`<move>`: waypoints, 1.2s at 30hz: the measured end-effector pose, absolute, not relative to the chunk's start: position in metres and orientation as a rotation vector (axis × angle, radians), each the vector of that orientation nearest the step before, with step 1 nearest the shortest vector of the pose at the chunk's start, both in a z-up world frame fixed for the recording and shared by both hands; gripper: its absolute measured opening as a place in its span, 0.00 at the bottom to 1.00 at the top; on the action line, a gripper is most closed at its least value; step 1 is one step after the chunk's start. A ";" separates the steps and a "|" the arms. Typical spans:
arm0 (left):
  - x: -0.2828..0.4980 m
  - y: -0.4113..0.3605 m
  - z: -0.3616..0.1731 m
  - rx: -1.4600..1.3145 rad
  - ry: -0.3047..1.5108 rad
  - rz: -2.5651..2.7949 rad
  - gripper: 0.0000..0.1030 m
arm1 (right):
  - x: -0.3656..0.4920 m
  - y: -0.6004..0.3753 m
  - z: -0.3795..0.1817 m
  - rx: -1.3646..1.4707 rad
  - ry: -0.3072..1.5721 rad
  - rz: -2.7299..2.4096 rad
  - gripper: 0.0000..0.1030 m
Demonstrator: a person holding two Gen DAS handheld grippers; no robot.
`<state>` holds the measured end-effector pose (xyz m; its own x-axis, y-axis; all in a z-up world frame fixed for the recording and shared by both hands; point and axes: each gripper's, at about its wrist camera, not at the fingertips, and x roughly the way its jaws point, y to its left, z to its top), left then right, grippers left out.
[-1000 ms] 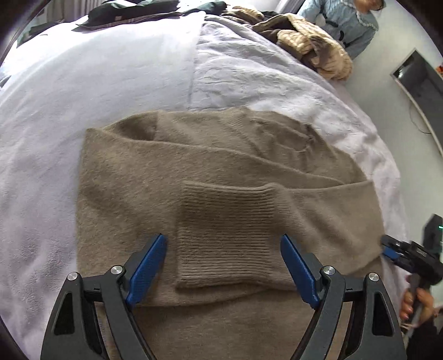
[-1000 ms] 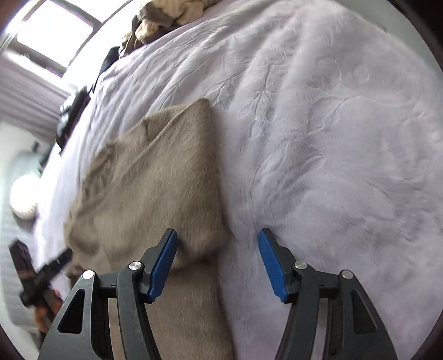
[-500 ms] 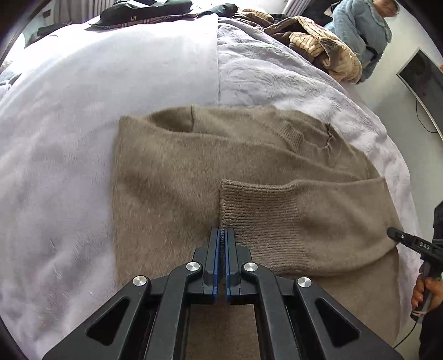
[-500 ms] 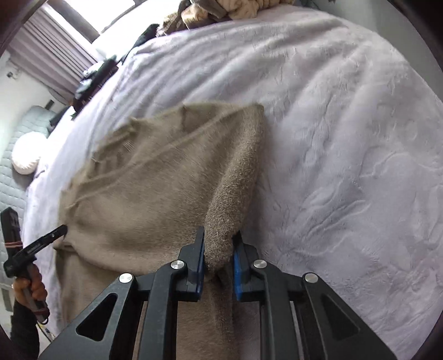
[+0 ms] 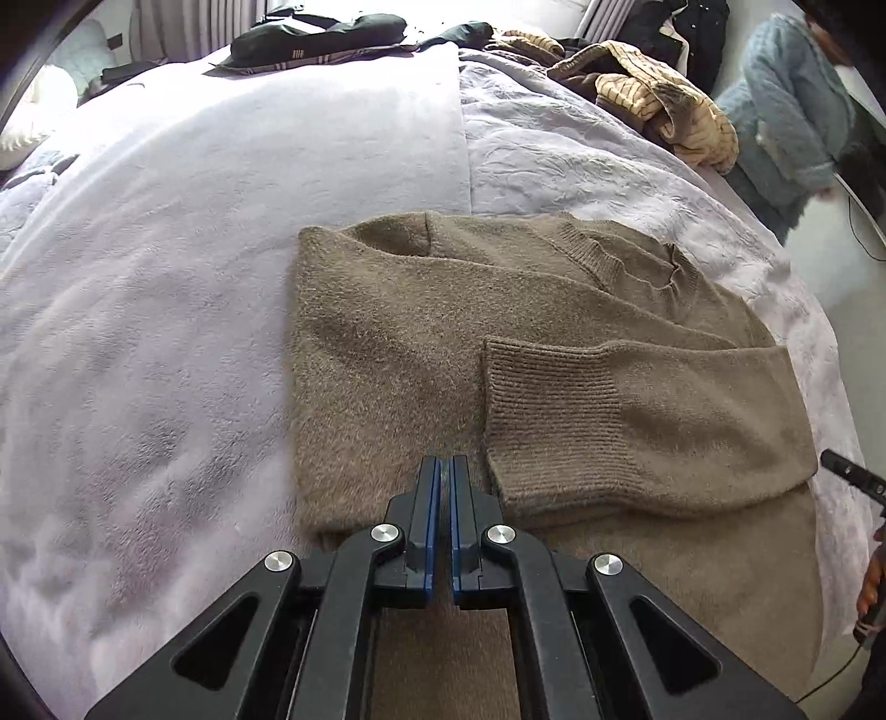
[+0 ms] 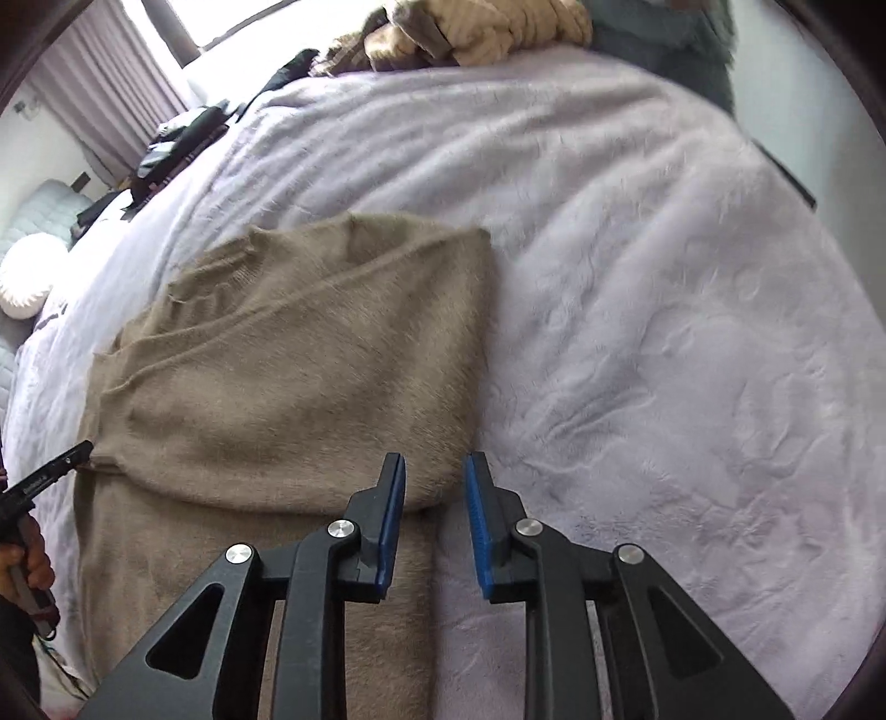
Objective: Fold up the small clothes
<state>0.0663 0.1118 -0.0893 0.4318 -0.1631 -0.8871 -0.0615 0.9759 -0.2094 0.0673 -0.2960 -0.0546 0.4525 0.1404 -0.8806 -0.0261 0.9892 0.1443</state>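
A taupe knit sweater (image 5: 421, 354) lies flat on the lilac bedspread (image 5: 166, 332), its sleeves folded across the body and a ribbed cuff (image 5: 542, 421) on top. My left gripper (image 5: 444, 465) is shut just left of that cuff, above the sweater, with no cloth showing between its pads. In the right wrist view the sweater (image 6: 310, 376) shows its folded right edge lying down on the bed. My right gripper (image 6: 434, 459) hovers over that edge, its jaws opening, the pads apart and not pressing the cloth. The right gripper's tip (image 5: 850, 476) pokes in at the sweater's right side.
A heap of tan striped clothes (image 5: 664, 105) and dark garments (image 5: 315, 33) lie at the far end of the bed. A person in a blue fleece top (image 5: 786, 111) stands beyond the bed's far right corner. A white cushion (image 6: 25, 277) sits far left.
My left gripper went from wide open around the cuff to shut and slid left of it. My right gripper pinched the sweater's folded edge, then released it and rose; the edge lies flat.
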 end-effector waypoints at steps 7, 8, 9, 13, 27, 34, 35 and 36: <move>0.056 0.105 -0.083 -0.185 1.122 -0.037 0.04 | 0.076 -0.267 -0.068 0.048 1.132 0.143 0.25; 0.054 0.105 -0.083 -0.180 1.125 -0.032 0.04 | 0.078 -0.266 -0.077 0.037 1.162 0.127 0.25; 0.052 0.105 -0.083 -0.178 1.127 -0.030 0.04 | 0.078 -0.267 -0.083 0.040 1.181 0.121 0.25; 0.044 0.104 -0.083 -0.185 1.140 -0.038 0.04 | 0.069 -0.269 -0.079 0.029 1.170 0.123 0.25; 0.017 0.090 -0.075 -0.127 1.132 -0.008 0.04 | 0.021 -0.284 -0.069 0.101 1.173 0.111 0.29; -0.007 0.081 -0.071 -0.103 1.135 0.000 0.04 | 0.001 -0.282 -0.064 0.129 1.173 0.123 0.30; -0.009 0.080 -0.071 -0.100 1.135 0.002 0.04 | -0.002 -0.281 -0.062 0.132 1.169 0.125 0.30; -0.014 0.079 -0.069 -0.097 1.132 0.003 0.04 | -0.004 -0.281 -0.061 0.134 1.167 0.126 0.30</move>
